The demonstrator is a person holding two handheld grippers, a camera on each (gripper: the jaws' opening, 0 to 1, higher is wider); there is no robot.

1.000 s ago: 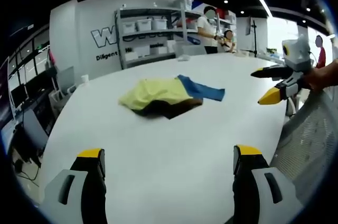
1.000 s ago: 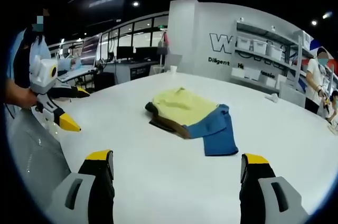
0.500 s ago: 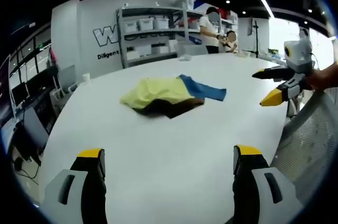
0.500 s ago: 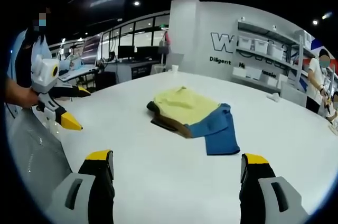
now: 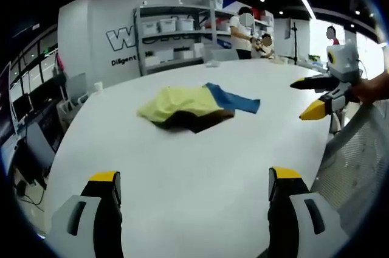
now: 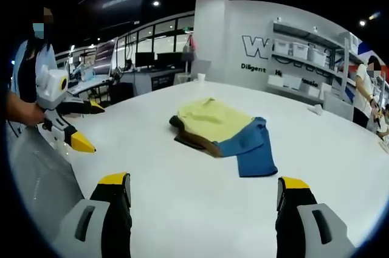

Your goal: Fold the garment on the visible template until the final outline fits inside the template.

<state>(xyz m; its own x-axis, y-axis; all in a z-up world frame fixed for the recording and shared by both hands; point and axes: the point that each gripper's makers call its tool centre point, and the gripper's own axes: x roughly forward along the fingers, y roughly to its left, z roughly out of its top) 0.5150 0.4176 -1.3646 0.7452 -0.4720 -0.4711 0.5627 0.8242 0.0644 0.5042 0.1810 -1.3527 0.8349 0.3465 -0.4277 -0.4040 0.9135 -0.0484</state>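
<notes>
In the left gripper view, the left claw (image 5: 193,188) rises from six o'clock with its two yellow-tipped jaws spread wide and nothing between them; bare white worktop (image 5: 200,148) shows in the gap. The garment (image 5: 191,106) lies bunched on the worktop toward twelve o'clock from the claw, well apart from it: a pale yellow part on top, a dark brown layer under its near edge, and a blue part trailing toward two o'clock. At three o'clock the right claw (image 5: 309,97) comes in, held in a person's hand (image 5: 374,90), its black jaws with a yellow tip parted and empty, hovering above the worktop's edge. Beyond the worktop, at twelve o'clock, stand shelves (image 5: 176,39) with white bins, against a wall with lettering. People stand at one o'clock.

In the right gripper view, the right claw (image 6: 203,191) comes up from six o'clock, jaws spread and holding nothing, with white worktop (image 6: 182,173) between them. The garment (image 6: 225,133) sits toward twelve o'clock, apart from the jaws; the yellow part lies farther off, the blue part nearer and toward one o'clock, the brown layer showing along the edge at eleven o'clock. At nine o'clock the left claw (image 6: 85,125) enters, held by a person, jaws parted and empty, clear of the garment. Shelves (image 6: 304,57) stand at two o'clock.
</notes>
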